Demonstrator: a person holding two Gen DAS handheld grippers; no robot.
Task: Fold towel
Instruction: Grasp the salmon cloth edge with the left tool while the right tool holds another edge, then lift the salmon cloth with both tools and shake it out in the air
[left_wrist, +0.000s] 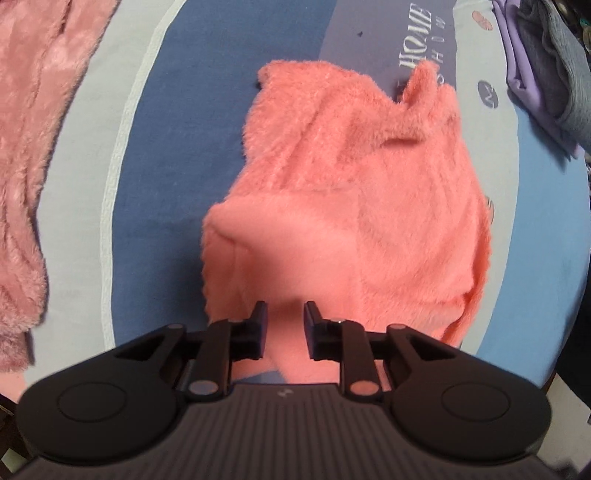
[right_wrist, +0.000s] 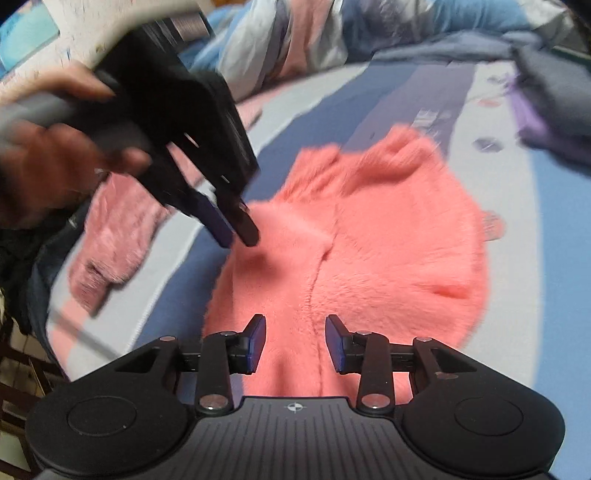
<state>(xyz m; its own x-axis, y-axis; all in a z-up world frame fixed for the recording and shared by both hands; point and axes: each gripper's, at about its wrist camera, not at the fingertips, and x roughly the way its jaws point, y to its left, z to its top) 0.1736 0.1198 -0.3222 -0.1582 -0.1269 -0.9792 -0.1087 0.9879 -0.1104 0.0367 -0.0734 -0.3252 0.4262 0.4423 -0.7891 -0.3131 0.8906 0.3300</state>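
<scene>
A coral plush towel (left_wrist: 369, 177) lies bunched on the blue bedsheet (left_wrist: 166, 147), its near part lifted and blurred close to the lens. My left gripper (left_wrist: 285, 317) is shut on that near edge, pile filling the narrow gap between its fingers. In the right wrist view the towel (right_wrist: 399, 240) shows a seam running down into my right gripper (right_wrist: 295, 332), which is shut on the edge with a slightly wider gap. The left gripper (right_wrist: 240, 232) shows there too, held by a hand (right_wrist: 48, 166), its tips at the towel's left corner.
A second, paler pink towel (left_wrist: 22, 147) lies at the left, also seen as the pale towel (right_wrist: 114, 236). Folded purple and grey clothes (left_wrist: 535, 74) sit at the far right. Rumpled bedding (right_wrist: 295, 37) lines the far side. The bed's edge runs near right.
</scene>
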